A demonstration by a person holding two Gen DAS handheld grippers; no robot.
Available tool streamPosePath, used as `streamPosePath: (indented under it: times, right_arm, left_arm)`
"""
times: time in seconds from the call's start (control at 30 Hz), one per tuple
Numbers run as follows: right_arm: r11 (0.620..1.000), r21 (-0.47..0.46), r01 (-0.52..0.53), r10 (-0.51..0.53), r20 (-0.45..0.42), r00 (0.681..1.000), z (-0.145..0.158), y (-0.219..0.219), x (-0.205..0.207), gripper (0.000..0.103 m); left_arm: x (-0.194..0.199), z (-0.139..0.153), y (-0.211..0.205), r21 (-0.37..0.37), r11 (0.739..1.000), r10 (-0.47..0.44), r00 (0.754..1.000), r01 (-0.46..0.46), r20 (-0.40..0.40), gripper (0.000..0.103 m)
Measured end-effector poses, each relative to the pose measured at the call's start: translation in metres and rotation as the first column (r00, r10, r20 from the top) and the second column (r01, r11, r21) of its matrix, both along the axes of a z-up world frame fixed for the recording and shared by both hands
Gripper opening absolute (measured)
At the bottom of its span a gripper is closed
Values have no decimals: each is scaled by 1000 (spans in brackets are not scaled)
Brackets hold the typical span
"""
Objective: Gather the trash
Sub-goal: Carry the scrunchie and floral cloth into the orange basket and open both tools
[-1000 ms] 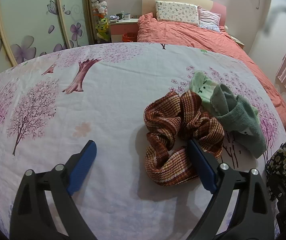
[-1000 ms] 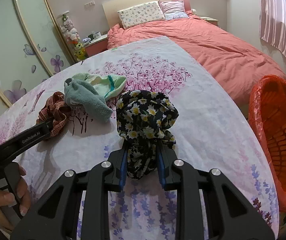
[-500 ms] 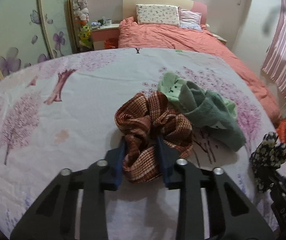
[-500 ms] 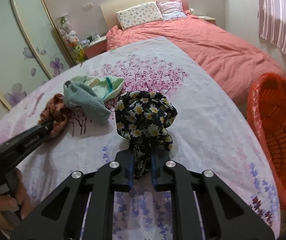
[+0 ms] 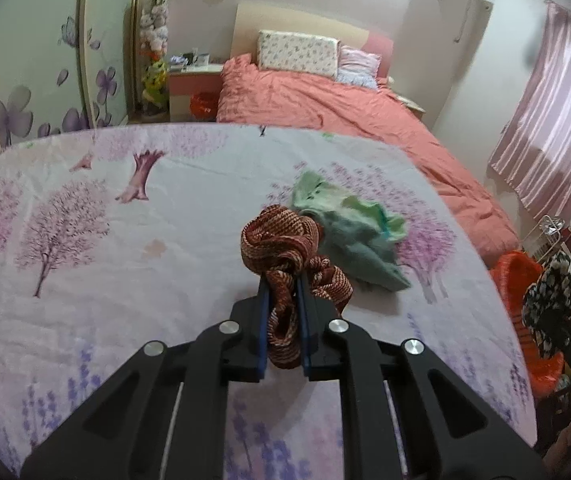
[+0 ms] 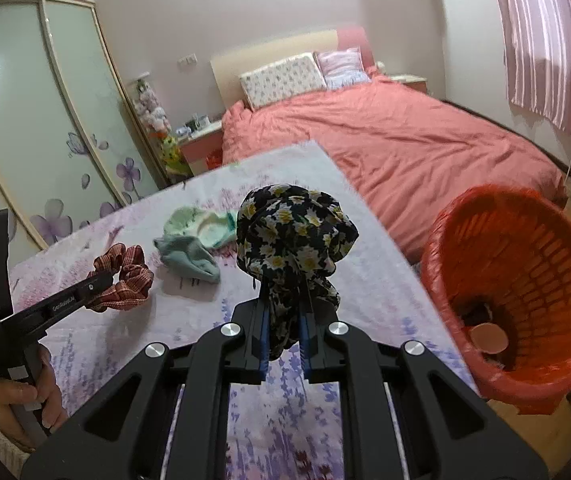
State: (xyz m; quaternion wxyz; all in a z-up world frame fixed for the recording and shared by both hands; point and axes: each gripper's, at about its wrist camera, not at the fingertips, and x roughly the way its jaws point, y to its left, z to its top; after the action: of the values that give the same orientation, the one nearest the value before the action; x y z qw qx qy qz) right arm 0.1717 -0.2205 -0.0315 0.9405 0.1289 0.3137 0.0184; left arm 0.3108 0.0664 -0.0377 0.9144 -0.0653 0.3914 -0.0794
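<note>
Left gripper (image 5: pixel 282 300): clenched on brown striped knitted scrunchie (image 5: pixel 281 244), bunched upward in frame.
Right gripper (image 6: pixel 283 312): clenched on black daisy-print cloth (image 6: pixel 295 232), long axis vertical.

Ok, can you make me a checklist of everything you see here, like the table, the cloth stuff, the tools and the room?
Surface: table under a tree-print cloth.
Job's things: brown scrunchie and floral cloth, both gripped; green cloth lying on the table; red basket beside the table, with something round inside.
Clutter: nothing seen.
Grippers: left tool shut on the brown scrunchie; right tool shut on the floral cloth.
Cables: nothing seen.
Surroundings: bed, wardrobe, curtain.
</note>
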Motion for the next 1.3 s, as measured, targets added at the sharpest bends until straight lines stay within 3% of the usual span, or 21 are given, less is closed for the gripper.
streamPosePath:
  times: [0.3,0.5,0.7,1.0,1.3]
  right_arm:
    - [999,18,36,-38,68,997,25,-24,-28,12]
    - [997,11,82,-83,105,991,30,-47,-46,12]
    - [987,23,158,-159,128,979,32,-83,-57,12]
    - [963,63,262,-269,144,952,34,-135,-52,12]
    - [945,92,313,-321,90,943,13,-177,-34,15]
  left_arm:
    - [-46,46,-37,-40,993,-103,990,107,97,13]
    - [-78,67,-85,-61,970,-223,963,234,153,13]
    - [-100,81,-141,-85,930,-338,922,358,187,13]
    - [-103,80,-223,-100,867,-465,864,489,194,13]
    - [-80,54,-291,-104,829,-534,833,550,143,15]
